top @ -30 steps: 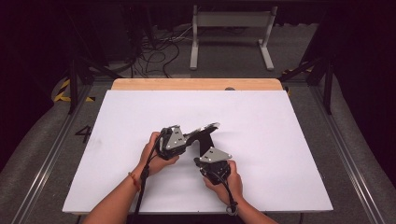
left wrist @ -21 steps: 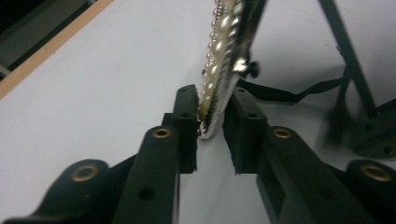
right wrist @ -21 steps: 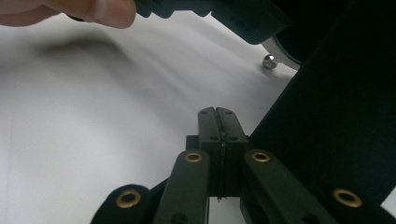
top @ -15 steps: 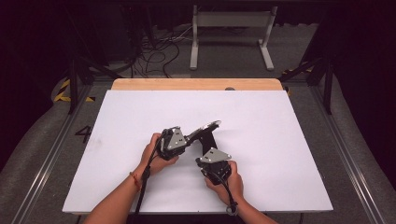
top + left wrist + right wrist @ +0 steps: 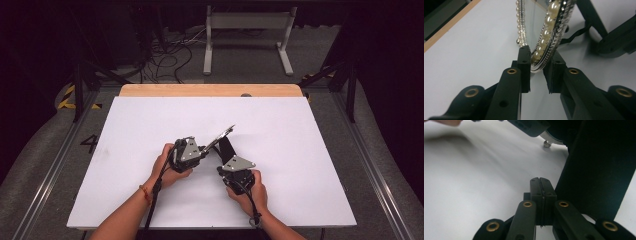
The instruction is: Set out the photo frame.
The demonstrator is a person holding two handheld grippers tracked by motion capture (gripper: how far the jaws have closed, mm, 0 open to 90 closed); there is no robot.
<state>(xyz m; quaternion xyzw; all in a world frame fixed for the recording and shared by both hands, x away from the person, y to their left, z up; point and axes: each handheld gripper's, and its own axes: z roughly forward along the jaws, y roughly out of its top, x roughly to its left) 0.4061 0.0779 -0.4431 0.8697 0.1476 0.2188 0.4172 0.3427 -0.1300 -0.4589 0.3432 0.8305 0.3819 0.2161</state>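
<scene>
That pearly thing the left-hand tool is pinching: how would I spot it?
On the white table, look just ahead of the left gripper. Between its jaws stands a mirror rimmed with pearls and silver beads. The black stand behind it is plain.

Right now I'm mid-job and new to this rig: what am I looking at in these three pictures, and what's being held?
There is no robot arm here. A person stands at a table covered by a white sheet and holds a two-jaw tool in each hand.

The wide picture looks down from above: the left gripper shows at its left, the right gripper beside it.

The other two pictures come from cameras riding on the tools, each looking along its own black jaws.

In the left gripper view, the jaws are closed on the rim of a small mirror framed with pearls and silver beading, holding it tilted above the sheet.

In the right gripper view, the right gripper's jaws are pressed fully together with nothing between them. The broad black panel beside them seems to be the mirror's back stand, but whether they touch it I cannot tell.
</scene>
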